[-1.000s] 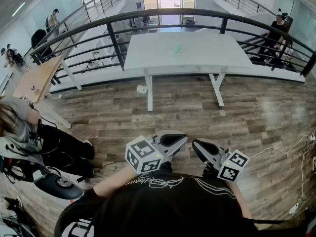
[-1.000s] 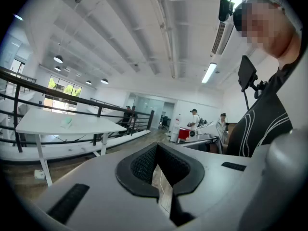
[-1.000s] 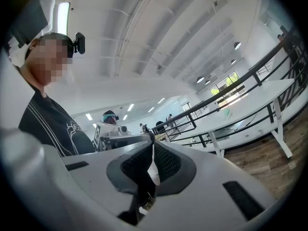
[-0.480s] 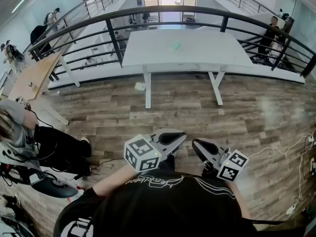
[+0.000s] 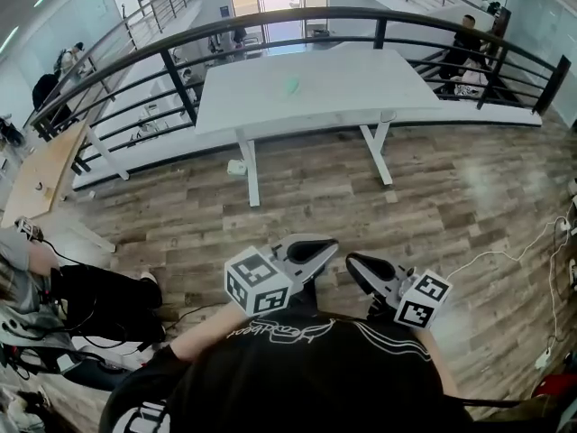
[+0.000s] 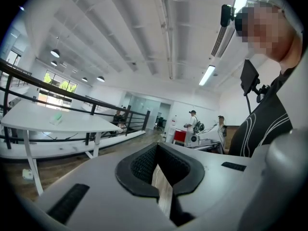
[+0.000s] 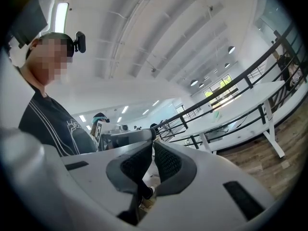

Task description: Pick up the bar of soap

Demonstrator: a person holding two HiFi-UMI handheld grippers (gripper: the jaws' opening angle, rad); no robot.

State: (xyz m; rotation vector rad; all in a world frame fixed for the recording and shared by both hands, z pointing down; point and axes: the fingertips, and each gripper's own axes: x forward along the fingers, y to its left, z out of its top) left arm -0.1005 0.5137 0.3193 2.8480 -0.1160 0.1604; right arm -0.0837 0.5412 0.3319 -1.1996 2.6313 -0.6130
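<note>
The bar of soap [image 5: 290,86] is a small pale green block lying on a white table [image 5: 361,88] several steps ahead across the wooden floor. It also shows small and far off as the soap [image 6: 57,118] in the left gripper view and the soap [image 7: 217,114] in the right gripper view. Both grippers are held close against my chest, far from the table. The left gripper [image 5: 315,246] is shut with nothing in it, its jaws [image 6: 156,148] together. The right gripper [image 5: 358,267] has its pads [image 7: 163,160] nearly touching and holds nothing.
A black railing [image 5: 270,21] runs behind the table. A small white box [image 5: 236,167] lies on the floor by the left table leg. Cables [image 5: 505,251] trail at the right. A seated person [image 5: 90,287] with gear is at my left, beside a wooden table [image 5: 45,165].
The head view has swung and the table now sits further left in it. Both grippers stay in the same place at my chest, jaws unchanged.
</note>
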